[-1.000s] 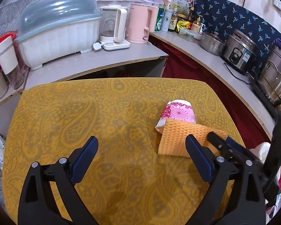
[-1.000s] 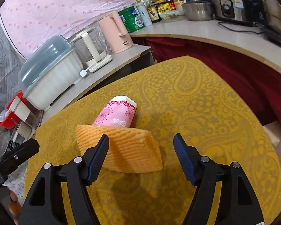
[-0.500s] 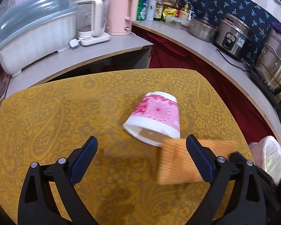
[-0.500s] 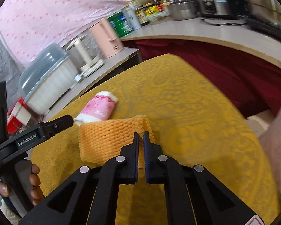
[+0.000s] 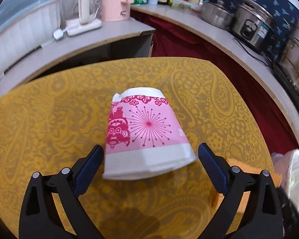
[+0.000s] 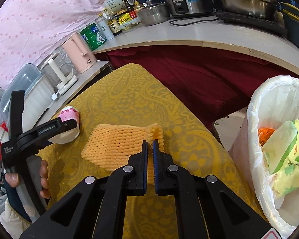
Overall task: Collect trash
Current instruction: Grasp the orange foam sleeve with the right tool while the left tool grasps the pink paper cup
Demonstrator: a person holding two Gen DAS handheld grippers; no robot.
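Orange foam netting (image 6: 122,145) lies across the yellow-patterned surface (image 6: 129,103) with its near corner pinched between the closed jaws of the right tool (image 6: 150,148); how much of the net sits inside the pads is hidden by the fingers themselves. In the left wrist view only a thin orange strip of it (image 5: 245,164) shows, the rest cut off behind that tool's right finger. The pink-and-white paper cup (image 5: 146,134) lies on its side on the surface, rim toward the camera, between the wide-spread jaws of the left tool (image 5: 150,160); neither pad clearly presses on it, though the left pad stands just beside its rim and motion blur softens the edge there. In the right wrist view the cup (image 6: 68,123) is half covered by the left tool's black finger, and the hand (image 6: 42,176) around the handle is seen only as a few fingers. To the right of the surface stands a bin lined with a white bag (image 6: 255,139), holding green-and-yellow wrappers (image 6: 283,155) and something orange that is too small to tell; its lower part runs out of frame. A pink kettle (image 6: 79,54) stands on the far counter, among bottles and pots too crowded to sort.
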